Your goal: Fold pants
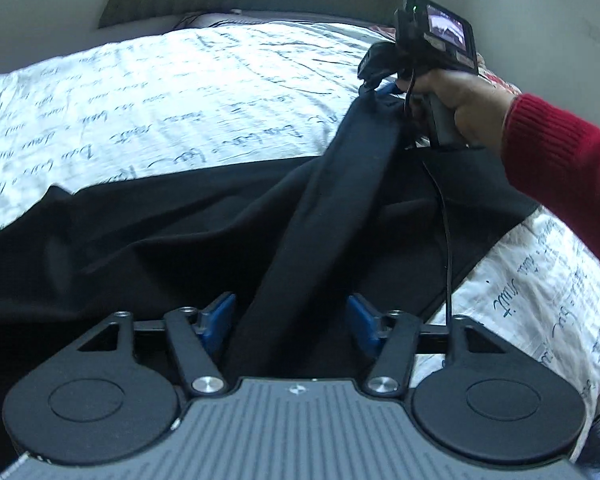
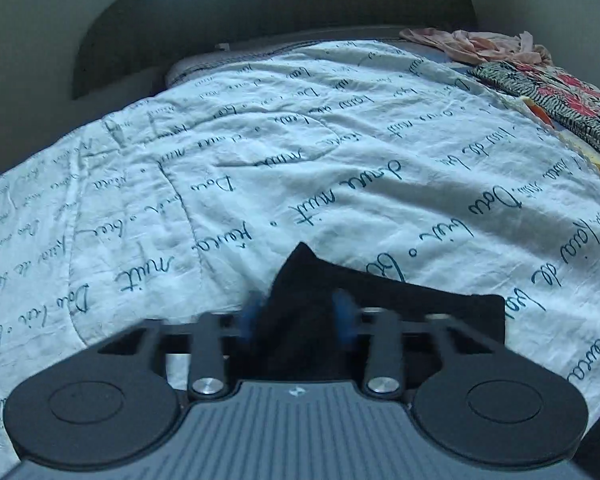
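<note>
Starting at my left gripper [image 1: 292,322]: its blue pads stand apart, and a raised ridge of the black pants [image 1: 188,236] runs up between them. The near-left pad looks to be against the cloth; the right pad shows a gap, so I read this one as not clamped.

That ridge is the axis that matters. It climbs away from my left jaws, up and to the right, straight to the right gripper [image 1: 374,86], which a hand [image 1: 460,100] in a red sleeve [image 1: 560,148] carries at the far end.

In the right wrist view the right gripper [image 2: 298,318] is blurred, its blue pads drawn in narrow with a peak of black fabric bunched between them. I judge it pinched on the pants, though the blur keeps me from swearing to it.

The rest of the garment lies spread on the white quilt [image 1: 140,92] printed with script, mostly to the left of the ridge and beneath it.

So the cloth is stretched between my two hands. The right is at the far corner, the left at the near end. I think the next fold depends on the left closing on this ridge.
</note>
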The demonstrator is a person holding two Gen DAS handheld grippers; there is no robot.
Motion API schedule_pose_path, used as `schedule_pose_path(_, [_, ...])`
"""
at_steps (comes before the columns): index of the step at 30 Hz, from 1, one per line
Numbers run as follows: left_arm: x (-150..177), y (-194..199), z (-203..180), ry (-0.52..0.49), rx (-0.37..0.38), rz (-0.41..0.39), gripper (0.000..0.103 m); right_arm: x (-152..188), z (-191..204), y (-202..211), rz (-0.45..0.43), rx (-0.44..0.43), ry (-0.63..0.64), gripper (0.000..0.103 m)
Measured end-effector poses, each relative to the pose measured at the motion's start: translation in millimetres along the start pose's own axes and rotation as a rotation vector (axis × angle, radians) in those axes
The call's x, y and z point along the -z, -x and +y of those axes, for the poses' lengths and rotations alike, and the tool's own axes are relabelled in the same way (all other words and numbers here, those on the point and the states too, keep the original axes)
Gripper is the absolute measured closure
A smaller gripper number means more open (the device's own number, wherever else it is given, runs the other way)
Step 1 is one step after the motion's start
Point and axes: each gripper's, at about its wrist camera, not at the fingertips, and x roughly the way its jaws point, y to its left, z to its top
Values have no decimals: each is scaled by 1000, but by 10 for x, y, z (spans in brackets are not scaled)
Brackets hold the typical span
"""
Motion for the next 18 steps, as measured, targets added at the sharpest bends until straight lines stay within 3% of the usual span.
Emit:
schedule_pose_path(2, [-1,-30,-68,-30,-4,-4,58,3,-137,122,-17,-46,-39,95])
schedule_pose_path(6, [-2,-52,-158,-50,-12,-22,68,35,-481,429,-96,-110,-125,98])
schedule_pose_path(8, [10,-48,-176,-49,-20,-25,79,74,-693,590,-129,-127,-166,98])
schedule_pose_path(11, [26,-20,-199,-48,-20,-29,85,199,-1078,889,-177,-167,-238,98])
schedule_pose_path(18, [114,41,-310,-100,-13,-40,86,783,-1985,1496,-233,-220,-415,98])
